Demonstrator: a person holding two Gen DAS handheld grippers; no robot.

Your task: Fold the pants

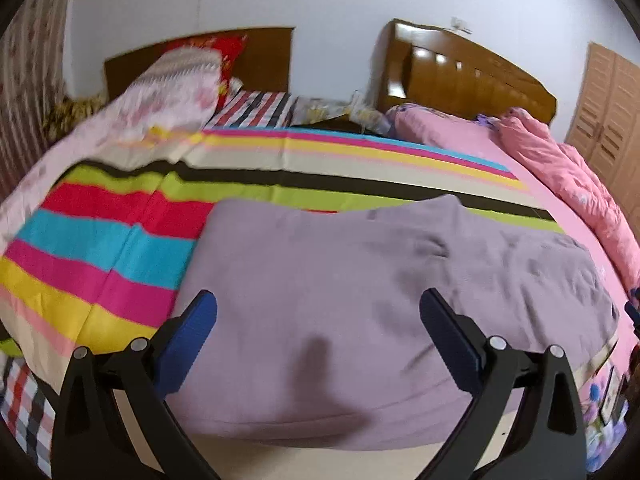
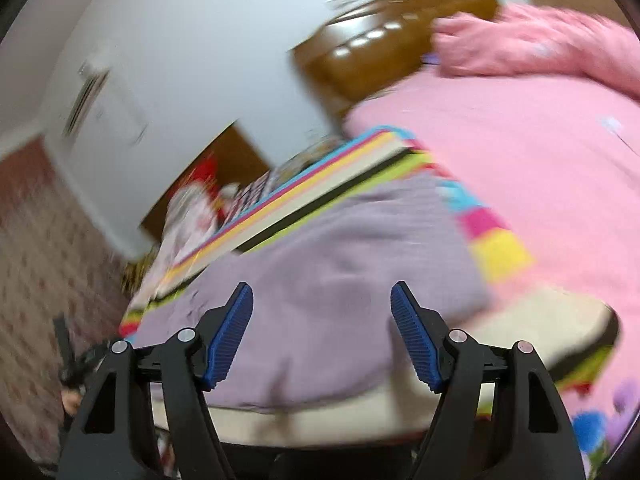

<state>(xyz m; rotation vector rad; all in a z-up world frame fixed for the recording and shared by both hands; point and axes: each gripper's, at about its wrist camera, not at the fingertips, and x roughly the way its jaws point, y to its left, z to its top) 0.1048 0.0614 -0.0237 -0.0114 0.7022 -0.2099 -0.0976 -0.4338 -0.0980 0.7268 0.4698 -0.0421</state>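
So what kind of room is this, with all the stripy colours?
Most likely a bedroom. There is a wooden headboard against the wall, a striped bedsheet spread out flat, and a pink quilt bunched up at the side.

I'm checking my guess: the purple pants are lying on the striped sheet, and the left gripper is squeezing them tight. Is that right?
Not quite. The purple pants do lie on the striped sheet, but the left gripper isn't squeezing them. Its jaws stand wide open above the cloth, with nothing pinched between them. The left wrist view shows this.
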